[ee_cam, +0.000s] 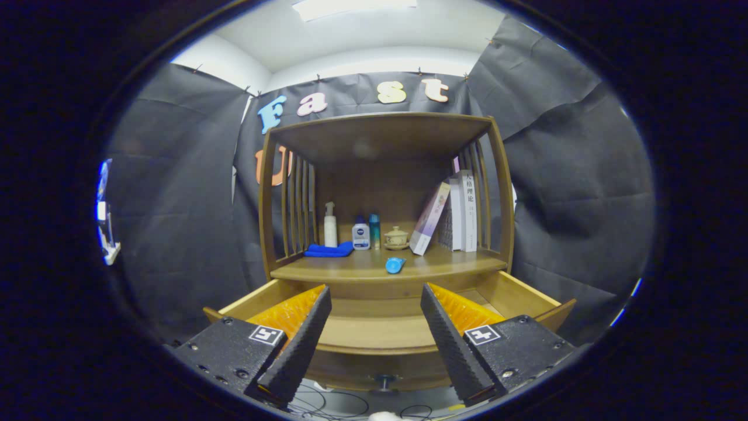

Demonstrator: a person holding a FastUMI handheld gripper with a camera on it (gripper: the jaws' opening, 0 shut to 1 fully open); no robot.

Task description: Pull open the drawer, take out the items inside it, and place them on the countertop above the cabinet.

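Above the pulled-out drawer point(374, 327) the gripper point(374, 333) hangs wide and empty, a blue item point(394, 265) already on the countertop point(350, 270), so next seems reaching down for anything left inside.

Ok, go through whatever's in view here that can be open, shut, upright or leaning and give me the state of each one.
drawer: pulled open, front toward the fingers
gripper: fingers open, holding nothing, over the drawer
small blue item: lying on the countertop near its front edge
books: upright, one leaning against them
pump bottle: upright
blue cloth: folded flat
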